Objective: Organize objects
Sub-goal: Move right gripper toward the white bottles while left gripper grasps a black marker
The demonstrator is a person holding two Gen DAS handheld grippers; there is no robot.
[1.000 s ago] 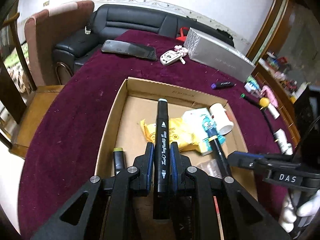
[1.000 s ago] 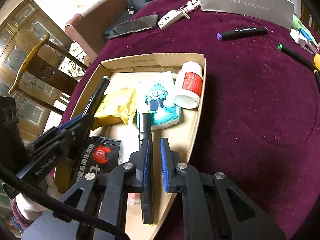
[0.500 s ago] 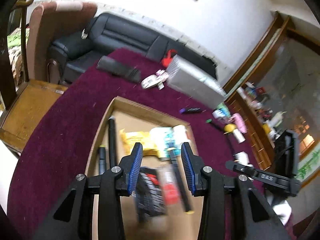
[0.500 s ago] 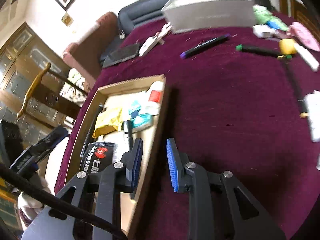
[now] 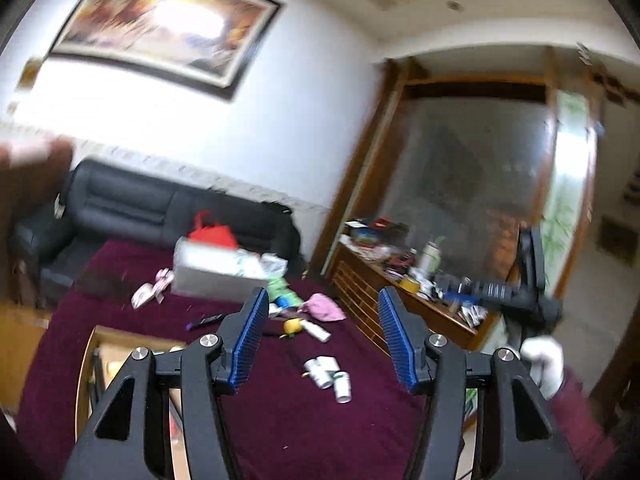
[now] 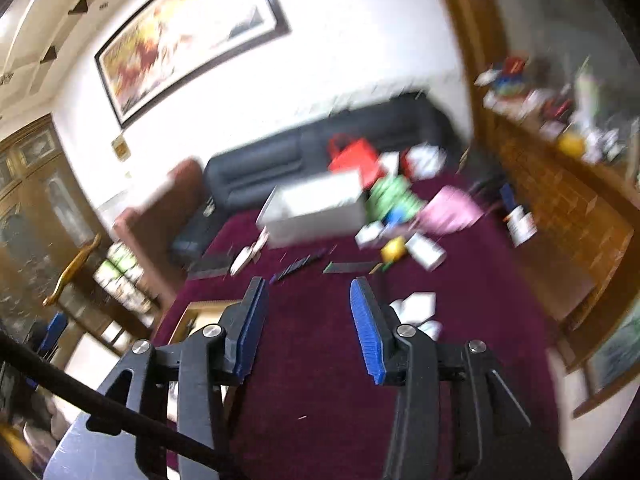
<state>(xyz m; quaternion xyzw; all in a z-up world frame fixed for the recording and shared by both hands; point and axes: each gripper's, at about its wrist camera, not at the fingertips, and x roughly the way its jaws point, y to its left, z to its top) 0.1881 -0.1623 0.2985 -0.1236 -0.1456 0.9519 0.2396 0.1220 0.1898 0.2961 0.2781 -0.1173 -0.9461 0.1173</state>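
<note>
My left gripper (image 5: pixel 320 336) hangs high over the maroon table (image 5: pixel 280 420), its jaws opening with nothing between them. The cardboard tray (image 5: pixel 86 364) lies low at the left, mostly hidden behind the left finger. My right gripper (image 6: pixel 306 324) is also raised and empty, jaws opening, and the tray's corner (image 6: pixel 192 312) shows beside its left finger. Loose on the cloth lie a purple-capped marker (image 6: pixel 298 266), a green-tipped pen (image 6: pixel 352 267), a yellow item (image 6: pixel 392 250) and small white bottles (image 5: pixel 330 376). In the left wrist view the right gripper (image 5: pixel 500 292) is held by a white-gloved hand (image 5: pixel 544 364).
A grey box (image 5: pixel 212 276) and pink cloth (image 5: pixel 324 306) sit at the table's far side. A black sofa (image 5: pixel 132 208) stands behind, with a red bag (image 5: pixel 212 232). A cluttered wooden sideboard (image 5: pixel 404 292) runs along the right. A wooden chair (image 6: pixel 76 264) is left.
Both grippers let go of their markers in the tray, opened, and rose fast, tipping up so the views now take in the wall and room. The right one also swung right.
</note>
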